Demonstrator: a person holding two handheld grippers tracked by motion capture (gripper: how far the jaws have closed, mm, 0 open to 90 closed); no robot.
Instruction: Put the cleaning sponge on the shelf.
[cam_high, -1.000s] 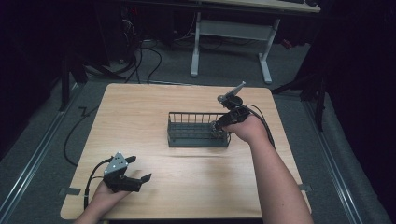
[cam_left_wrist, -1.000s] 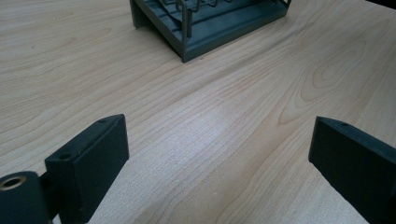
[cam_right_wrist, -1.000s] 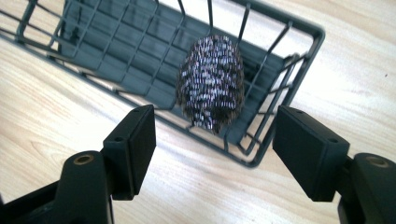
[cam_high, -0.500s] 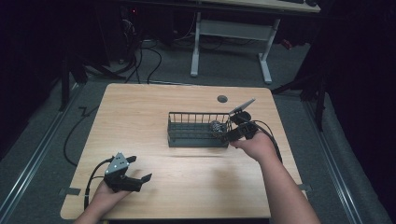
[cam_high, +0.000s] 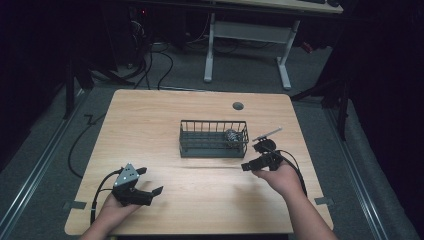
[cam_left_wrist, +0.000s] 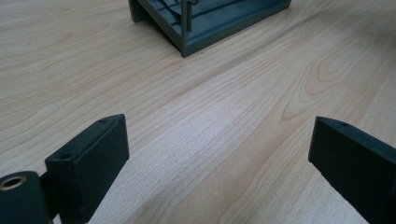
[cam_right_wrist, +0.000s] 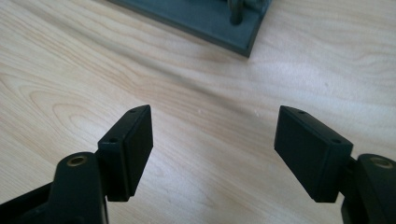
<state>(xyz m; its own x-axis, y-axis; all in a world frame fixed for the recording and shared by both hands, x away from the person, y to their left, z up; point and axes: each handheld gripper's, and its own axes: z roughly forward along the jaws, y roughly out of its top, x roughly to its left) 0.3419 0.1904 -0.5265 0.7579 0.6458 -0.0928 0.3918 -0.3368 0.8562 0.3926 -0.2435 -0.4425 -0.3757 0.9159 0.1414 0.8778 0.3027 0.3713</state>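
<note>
Looking down from the high view, my right gripper (cam_high: 250, 165) hangs empty, jaws just opened, at 5 o'clock of the wire basket (cam_high: 213, 138); a small grey ball (cam_high: 231, 136) lies inside, probably light, rolling: pinch across its middle. Left gripper (cam_left_wrist: 219, 154): released. Right gripper view: bare table (cam_right_wrist: 210, 112).

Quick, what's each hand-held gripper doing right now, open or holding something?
Left hand-held gripper: open, empty.
Right hand-held gripper: open, empty, jaws just been opening.
</note>
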